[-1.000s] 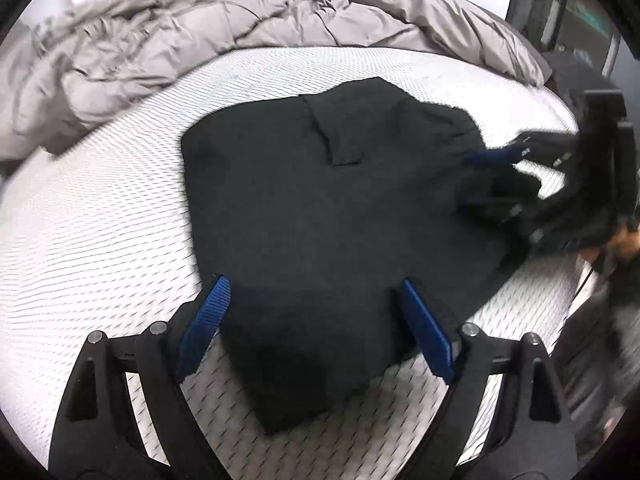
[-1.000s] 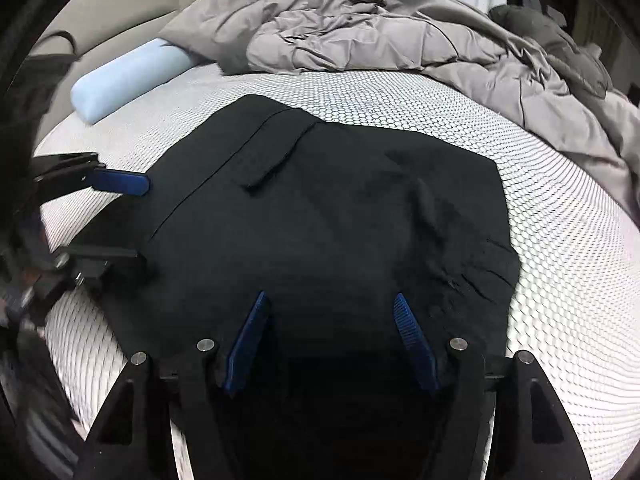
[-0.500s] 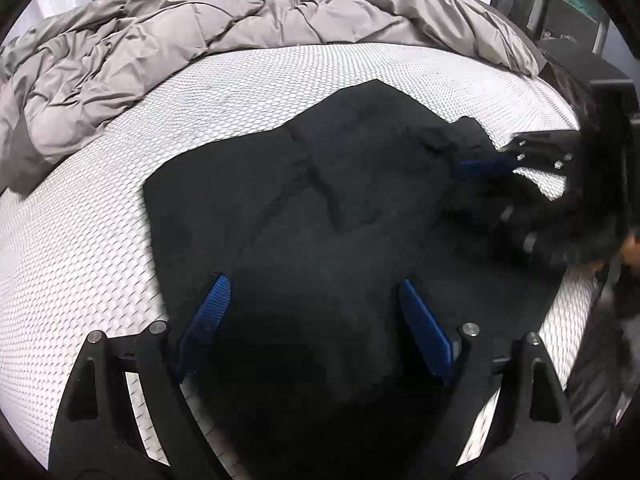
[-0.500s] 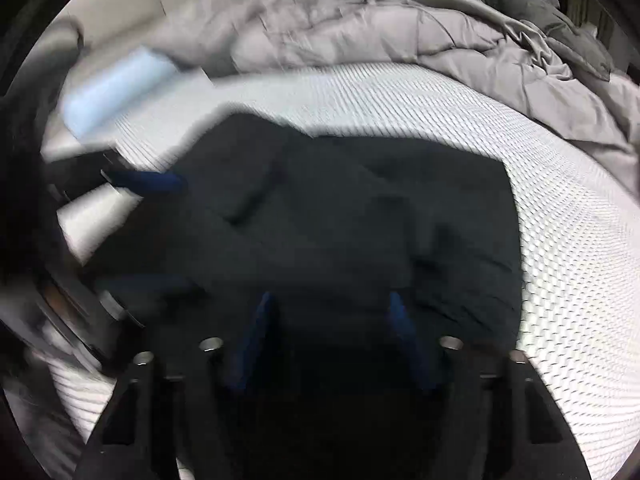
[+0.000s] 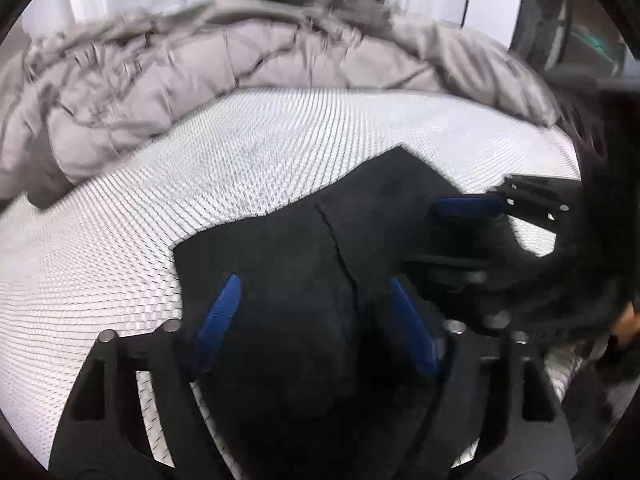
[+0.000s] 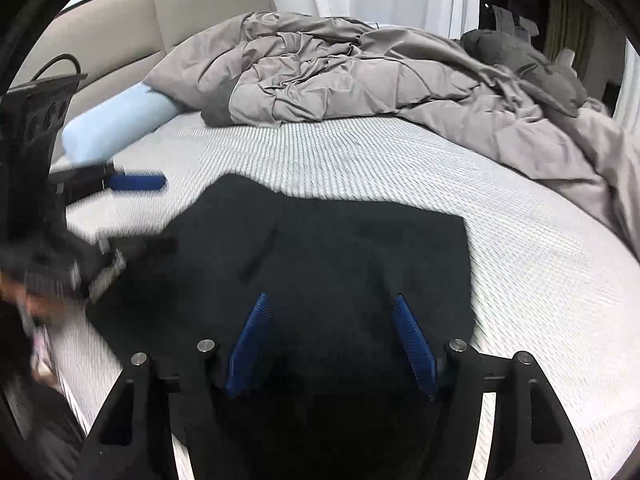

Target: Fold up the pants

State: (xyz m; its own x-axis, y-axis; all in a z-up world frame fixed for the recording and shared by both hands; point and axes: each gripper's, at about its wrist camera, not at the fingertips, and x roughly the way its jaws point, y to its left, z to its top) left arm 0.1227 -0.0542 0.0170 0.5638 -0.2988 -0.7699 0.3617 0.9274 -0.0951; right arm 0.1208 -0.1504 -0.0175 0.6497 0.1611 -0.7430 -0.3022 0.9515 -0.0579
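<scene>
Between the blue ribbed pads of the left gripper [image 5: 312, 320], seen from the left wrist, one dark black fabric pair of pants [image 5: 304, 264] lies on the white mesh-patterned mattress [image 5: 200, 184], already doubled into a compact block with a seam running away from the fingers. The jaws have just been closing yet stand apart, cloth between them but no pad pressing that I can make out. To the right of this gripper the right gripper [image 5: 460, 232] reaches in over the pants' far corner, one blue pad clear, the lower finger blurred. Beyond both, one crumpled grey quilted duvet [image 5: 200, 64] is heaped.

From the right wrist, the right gripper [image 6: 332, 344] hangs over the near edge of the same pants [image 6: 340, 248]; its jaws have just been opening and stand spread, fabric below and between them, not pinched. Left of it the left gripper [image 6: 132, 212] shows blurred, jaws parted. Ahead lie the grey duvet [image 6: 360, 72], one pale blue bolster pillow [image 6: 116, 128] and one dark grey pillow [image 6: 520, 64].

I judge the folding well advanced: a squarish packet, perhaps one more fold or a smoothing left. Count: one pants, two grippers, four blue pads, three visible.
</scene>
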